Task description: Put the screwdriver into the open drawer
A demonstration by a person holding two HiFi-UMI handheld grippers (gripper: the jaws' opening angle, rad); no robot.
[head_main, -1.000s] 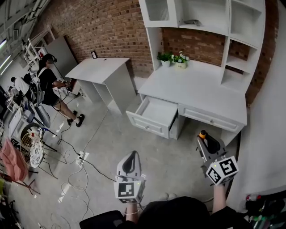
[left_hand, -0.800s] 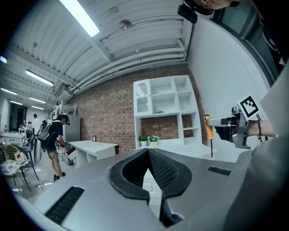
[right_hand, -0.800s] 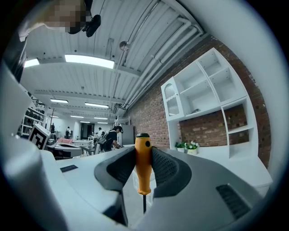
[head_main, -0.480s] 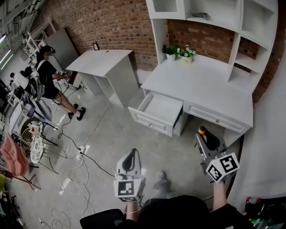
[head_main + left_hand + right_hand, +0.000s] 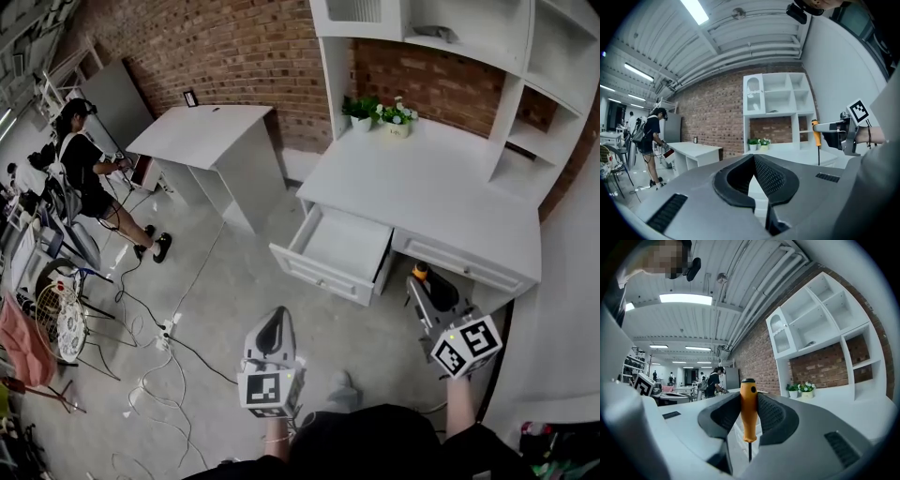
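The screwdriver stands upright between the right gripper's jaws, which are clamped on its orange handle from both sides. The black-capped end points up and the thin dark shaft hangs down below the pads. In the head view the handle's top shows just above that gripper, held in the air over the floor in front of the desk's closed drawer. It is near the open drawer but apart from it, to the drawer's right. The left gripper view catches the tool from the side, with the handle vertical and the shaft below it.

The open drawer is pulled out from the left part of the white desk, and its inside looks bare and white. The left gripper is held lower in the head view, over the grey floor and below the drawer. Its jaw tips meet with nothing between them — only pale furniture shows through the gap lower down.

Two small potted plants stand at the back of the desk top, against the brick wall, under white shelving. A separate white table stands further left. Beyond it a person in dark clothes stands, and cables trail over the floor.
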